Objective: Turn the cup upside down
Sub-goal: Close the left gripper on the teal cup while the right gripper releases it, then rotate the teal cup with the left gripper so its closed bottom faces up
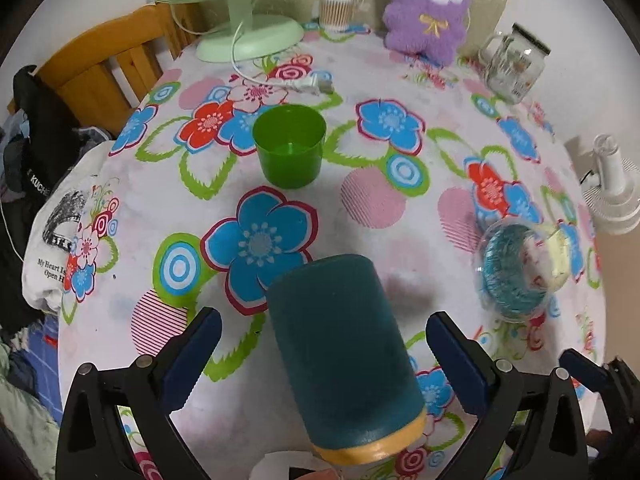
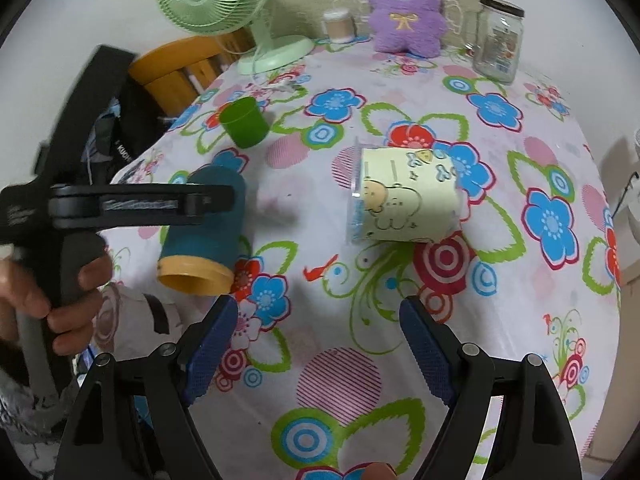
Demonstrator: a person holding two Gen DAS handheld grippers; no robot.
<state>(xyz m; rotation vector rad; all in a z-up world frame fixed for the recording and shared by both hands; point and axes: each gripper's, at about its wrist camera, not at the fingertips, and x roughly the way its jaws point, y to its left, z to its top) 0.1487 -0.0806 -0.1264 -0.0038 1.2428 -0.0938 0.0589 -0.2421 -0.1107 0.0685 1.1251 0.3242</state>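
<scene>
A dark teal cup with a yellow rim (image 1: pixel 344 356) lies on its side on the floral tablecloth, mouth toward me. My left gripper (image 1: pixel 324 332) is open, one finger on each side of the cup, apart from it. In the right wrist view the same cup (image 2: pixel 208 228) lies at left with the left gripper (image 2: pixel 140 204) over it. A clear cup with a yellow cartoon sleeve (image 2: pixel 404 196) lies on its side mid-table; it also shows in the left wrist view (image 1: pixel 520 268). My right gripper (image 2: pixel 320 336) is open and empty, short of it. A green cup (image 1: pixel 289 145) stands upright.
At the back stand a green fan (image 1: pixel 248 36), a purple plush (image 2: pixel 404 12), a cotton-swab tub (image 1: pixel 336 8) and a glass jar (image 2: pixel 498 36). A white plug (image 1: pixel 312 86) lies near the fan. A wooden chair (image 1: pixel 108 68) with clothes is left; a white fan (image 1: pixel 616 188) is right.
</scene>
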